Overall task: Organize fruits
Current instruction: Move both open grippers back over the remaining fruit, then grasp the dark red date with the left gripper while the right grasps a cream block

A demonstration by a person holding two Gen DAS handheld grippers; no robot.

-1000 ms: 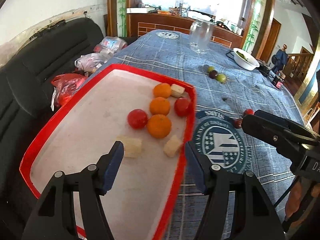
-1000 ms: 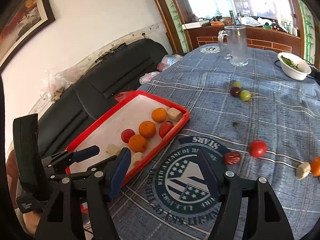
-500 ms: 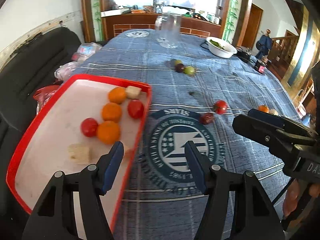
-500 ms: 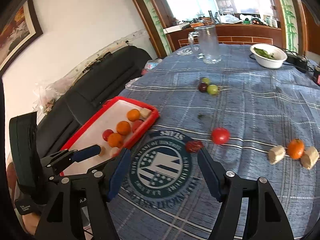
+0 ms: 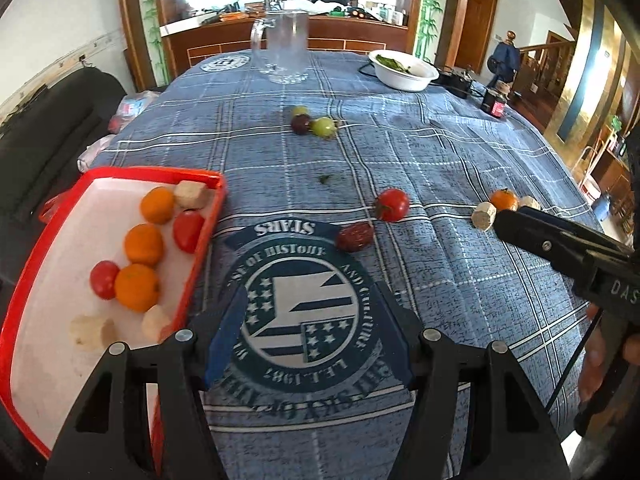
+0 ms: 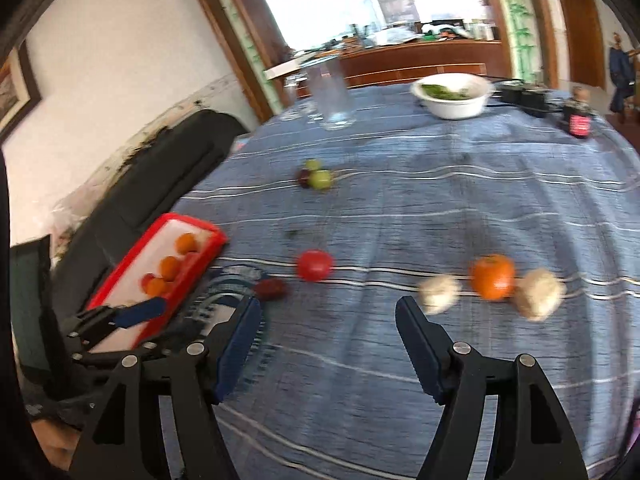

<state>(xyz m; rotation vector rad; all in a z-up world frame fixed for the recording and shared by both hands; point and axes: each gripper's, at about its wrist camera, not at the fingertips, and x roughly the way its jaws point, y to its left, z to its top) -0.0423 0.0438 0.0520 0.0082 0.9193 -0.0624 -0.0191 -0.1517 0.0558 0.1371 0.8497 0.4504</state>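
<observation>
Right view motion-blurred; red tray cut off at frame edge.

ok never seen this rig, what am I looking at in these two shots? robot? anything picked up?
No robot: a person holds a pair of hand tongs in each hand, each carrying a fisheye camera looking along its fingers. One shot is from the left tongs, the other from the right tongs, which is blurred. Both are open and empty. The tablecloth holds a red tray containing oranges, tomatoes and pale chunks. Still loose on the cloth: a tomato, a dark red fruit, an orange between two pale chunks, and a small green-and-dark cluster. Further back stand a glass jug and a white bowl.
</observation>
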